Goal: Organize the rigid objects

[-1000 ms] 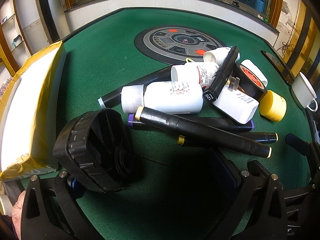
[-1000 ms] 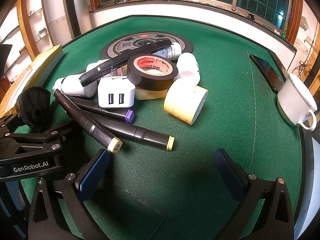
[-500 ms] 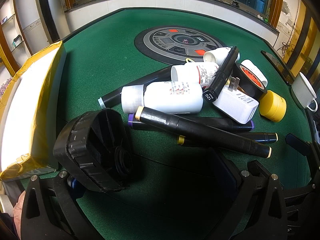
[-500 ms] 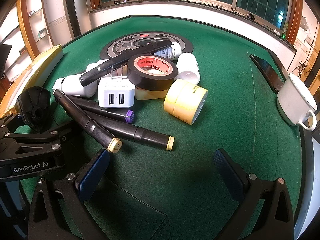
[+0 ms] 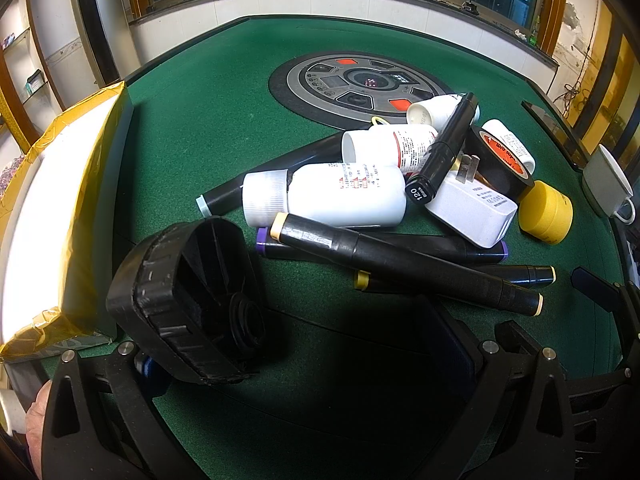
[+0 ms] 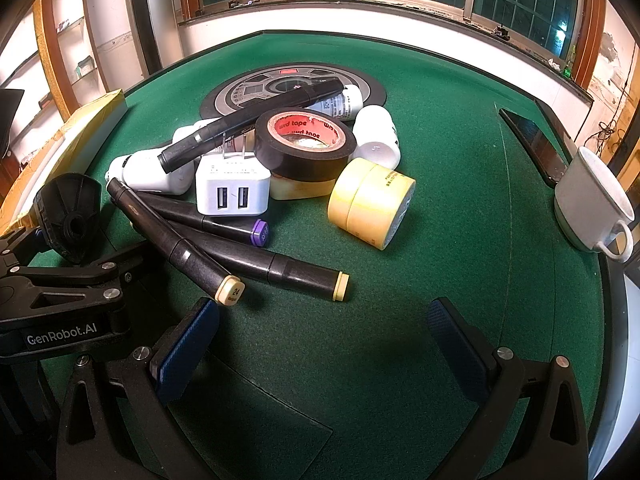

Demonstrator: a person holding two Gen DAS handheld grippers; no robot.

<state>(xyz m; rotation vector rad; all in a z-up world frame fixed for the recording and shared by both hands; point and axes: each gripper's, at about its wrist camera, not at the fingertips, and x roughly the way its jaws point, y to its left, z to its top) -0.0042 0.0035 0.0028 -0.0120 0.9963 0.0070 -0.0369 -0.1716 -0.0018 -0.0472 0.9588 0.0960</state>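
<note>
A pile of rigid objects lies mid-table: black markers (image 5: 404, 264) (image 6: 180, 240), white bottles (image 5: 344, 196), a white USB charger (image 6: 232, 188) (image 5: 472, 208), a black tape roll (image 6: 306, 140) (image 5: 500, 160) and a yellow tape roll (image 6: 372, 204) (image 5: 546, 212). My left gripper (image 5: 304, 344) is open near the table's front edge; a black ribbed plastic piece (image 5: 188, 300) stands against its left finger, and I cannot tell if it is held. My right gripper (image 6: 316, 344) is open and empty, in front of the pile.
A yellow-taped white box (image 5: 52, 216) lies along the left edge. A white cup (image 6: 592, 200) (image 5: 608, 188) stands at the right edge, by a dark phone (image 6: 536, 144). A round control panel (image 5: 360, 84) sits in the table's middle behind the pile.
</note>
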